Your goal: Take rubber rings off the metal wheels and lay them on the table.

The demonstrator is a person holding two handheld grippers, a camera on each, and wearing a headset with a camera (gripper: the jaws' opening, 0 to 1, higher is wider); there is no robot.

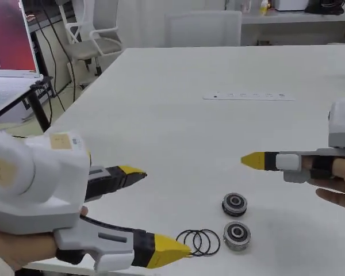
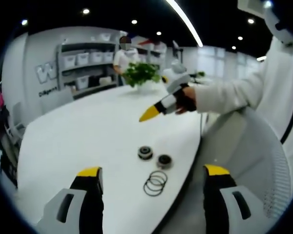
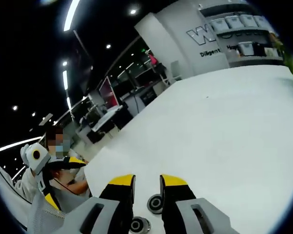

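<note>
1. Three rubber rings (image 1: 198,241) are lying loose and overlapping on the white surface (image 1: 190,115), near its front edge and just beside the nearer of the two metal wheels (image 1: 237,236). The task is looking well along to me. Whether a ring is remaining on either wheel is too small to tell.
2. The left tongs (image 1: 156,211) are hanging wide and holding nothing, with the lower tip hovering just beside the rings. In the left gripper view the rings (image 2: 155,183) and wheels (image 2: 145,152) are sitting ahead of the spread jaws.
3. The right tongs (image 1: 250,160) are hovering above the surface, apart from the wheels, with jaws narrow, almost together, and nothing between them. In the right gripper view the wheels (image 3: 156,204) are showing through the slim gap.
4. I judge the step to be checking the wheels for a leftover ring. If one is there, the next move is calling for one pair of tongs pinning the wheel while the other is peeling the ring off.
5. The rings are resting straight on the surface, not in a tray. Storage bins (image 2: 83,58) are standing on far shelves; their contents are too small to tell.
</note>
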